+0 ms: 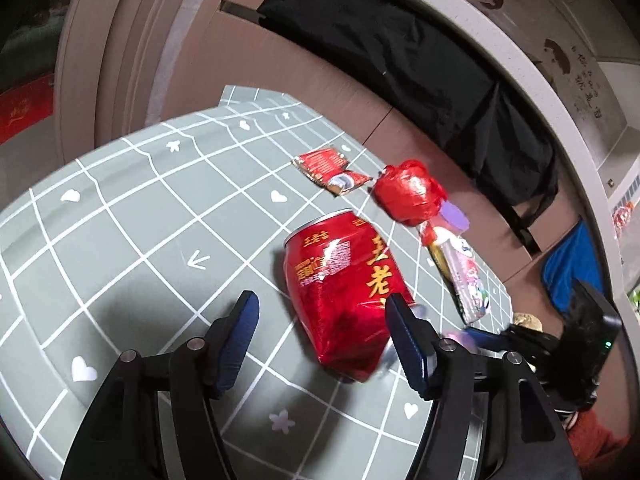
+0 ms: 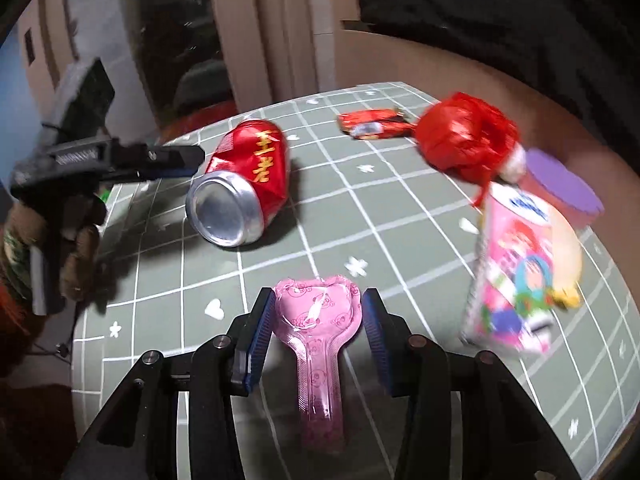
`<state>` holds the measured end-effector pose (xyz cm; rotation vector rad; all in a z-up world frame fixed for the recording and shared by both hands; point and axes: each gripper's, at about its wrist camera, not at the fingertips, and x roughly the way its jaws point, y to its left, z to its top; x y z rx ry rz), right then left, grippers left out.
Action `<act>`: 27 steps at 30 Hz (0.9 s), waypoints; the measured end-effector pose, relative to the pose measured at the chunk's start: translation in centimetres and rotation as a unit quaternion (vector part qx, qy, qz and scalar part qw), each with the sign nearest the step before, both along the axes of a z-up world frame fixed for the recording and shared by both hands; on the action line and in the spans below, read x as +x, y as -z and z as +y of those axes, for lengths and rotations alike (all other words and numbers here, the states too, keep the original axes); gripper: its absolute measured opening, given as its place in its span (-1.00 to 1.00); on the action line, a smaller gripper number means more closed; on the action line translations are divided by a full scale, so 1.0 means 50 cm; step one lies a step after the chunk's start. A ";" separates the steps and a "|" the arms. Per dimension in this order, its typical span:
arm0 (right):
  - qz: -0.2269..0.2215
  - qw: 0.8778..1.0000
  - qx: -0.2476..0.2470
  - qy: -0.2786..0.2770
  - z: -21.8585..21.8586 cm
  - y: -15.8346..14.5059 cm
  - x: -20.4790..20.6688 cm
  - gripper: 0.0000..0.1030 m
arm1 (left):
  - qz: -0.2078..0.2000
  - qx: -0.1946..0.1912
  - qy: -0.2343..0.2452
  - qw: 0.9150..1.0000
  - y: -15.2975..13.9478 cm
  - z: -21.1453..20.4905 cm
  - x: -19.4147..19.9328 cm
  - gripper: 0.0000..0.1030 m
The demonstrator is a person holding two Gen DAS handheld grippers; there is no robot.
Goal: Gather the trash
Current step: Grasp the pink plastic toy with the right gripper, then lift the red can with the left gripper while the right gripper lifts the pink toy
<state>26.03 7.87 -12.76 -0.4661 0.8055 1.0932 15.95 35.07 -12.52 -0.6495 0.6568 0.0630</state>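
A dented red drink can (image 1: 344, 288) lies on its side on the grey-green checked tablecloth (image 1: 132, 248). It sits between the fingers of my left gripper (image 1: 324, 340), close to the right pad and apart from the left one, so the gripper is open. The right wrist view shows the can (image 2: 244, 180) with my left gripper (image 2: 196, 156) beside it. My right gripper (image 2: 318, 336) is shut on a pink heart-shaped plastic wrapper (image 2: 316, 320), with a pad against each side of the heart. Its stem runs back toward the camera.
Beyond the can lie red sachets (image 1: 332, 170), a crumpled red bag (image 1: 408, 192), a pink snack pack (image 2: 516, 272) and a purple-lidded cup (image 2: 564, 188). A cardboard box with black cloth (image 1: 400, 60) stands behind the table. The table's edge is near on the right.
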 end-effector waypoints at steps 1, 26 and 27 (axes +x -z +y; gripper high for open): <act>0.003 1.000 0.004 0.009 -0.015 -0.003 0.001 -0.20 | 0.004 -0.009 0.001 1.000 0.005 0.003 0.008 0.28; -0.012 0.992 0.050 0.115 -0.218 -0.002 -0.039 -0.20 | 0.083 0.013 0.010 0.996 0.002 -0.084 0.151 0.02; -0.011 0.991 0.055 0.117 -0.223 -0.005 -0.039 -0.20 | 0.081 0.017 0.010 0.997 -0.001 -0.090 0.149 0.02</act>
